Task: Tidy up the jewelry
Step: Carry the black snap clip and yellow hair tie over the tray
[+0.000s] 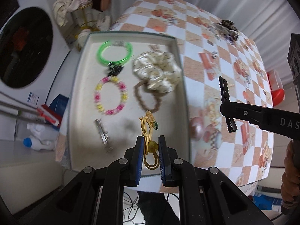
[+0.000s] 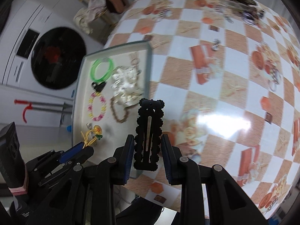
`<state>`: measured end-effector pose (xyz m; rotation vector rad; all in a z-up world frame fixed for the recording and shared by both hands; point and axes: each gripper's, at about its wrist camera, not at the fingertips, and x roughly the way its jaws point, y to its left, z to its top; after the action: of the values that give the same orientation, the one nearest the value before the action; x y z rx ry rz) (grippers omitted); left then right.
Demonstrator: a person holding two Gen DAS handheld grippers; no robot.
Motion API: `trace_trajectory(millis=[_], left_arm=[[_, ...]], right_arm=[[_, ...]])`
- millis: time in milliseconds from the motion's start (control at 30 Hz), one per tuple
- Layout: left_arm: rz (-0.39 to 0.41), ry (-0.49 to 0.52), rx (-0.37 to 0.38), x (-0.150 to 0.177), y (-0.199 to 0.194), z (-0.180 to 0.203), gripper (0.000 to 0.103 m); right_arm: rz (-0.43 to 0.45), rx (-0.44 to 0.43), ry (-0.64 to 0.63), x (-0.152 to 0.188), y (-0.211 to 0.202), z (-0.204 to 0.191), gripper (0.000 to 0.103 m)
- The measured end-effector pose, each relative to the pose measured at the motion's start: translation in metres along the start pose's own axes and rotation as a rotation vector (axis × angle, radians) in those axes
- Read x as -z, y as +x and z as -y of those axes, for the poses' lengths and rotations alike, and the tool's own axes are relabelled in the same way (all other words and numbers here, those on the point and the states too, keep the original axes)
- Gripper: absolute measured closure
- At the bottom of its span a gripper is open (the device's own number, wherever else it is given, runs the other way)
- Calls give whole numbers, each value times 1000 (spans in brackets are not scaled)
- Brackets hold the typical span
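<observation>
My left gripper (image 1: 151, 140) is shut on a yellow cord hair tie (image 1: 149, 131) with an amber bead, hanging over the near end of the white tray (image 1: 82, 86). The tray holds a green bangle (image 1: 114, 53), a pink-and-yellow bead bracelet (image 1: 111, 95), a cream scrunchie (image 1: 157, 72), a brown bead bracelet (image 1: 148, 98), a black clip (image 1: 114, 69) and a silver clip (image 1: 102, 132). My right gripper (image 2: 148, 140) is shut on a black scalloped snap hair clip (image 2: 149, 131), held upright above the table just right of the tray (image 2: 149, 60). The same clip (image 1: 226, 103) shows in the left wrist view.
A checkered tablecloth (image 2: 215, 86) covers the table. A pile of dark jewelry (image 2: 243, 5) lies at its far right, with small loose pieces (image 2: 216, 44) nearer. A washing machine (image 2: 56, 58) stands left of the table, bottles and clutter beside it.
</observation>
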<state>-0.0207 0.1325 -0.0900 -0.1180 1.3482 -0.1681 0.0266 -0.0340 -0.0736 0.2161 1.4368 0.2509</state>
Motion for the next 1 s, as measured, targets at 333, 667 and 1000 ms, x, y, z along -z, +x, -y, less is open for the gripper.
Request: trace_trajectory(millis=[333, 667, 1000], left_arm=[[-23, -104, -35, 18, 11, -38, 82], [-36, -136, -29, 18, 24, -47, 82], [-35, -114, -40, 7, 41, -43, 83]], right_arm=[[-82, -13, -116, 5, 32, -44, 71], [-143, -5, -166, 8, 61, -62, 72], [-166, 0, -168, 1, 83, -65, 72]])
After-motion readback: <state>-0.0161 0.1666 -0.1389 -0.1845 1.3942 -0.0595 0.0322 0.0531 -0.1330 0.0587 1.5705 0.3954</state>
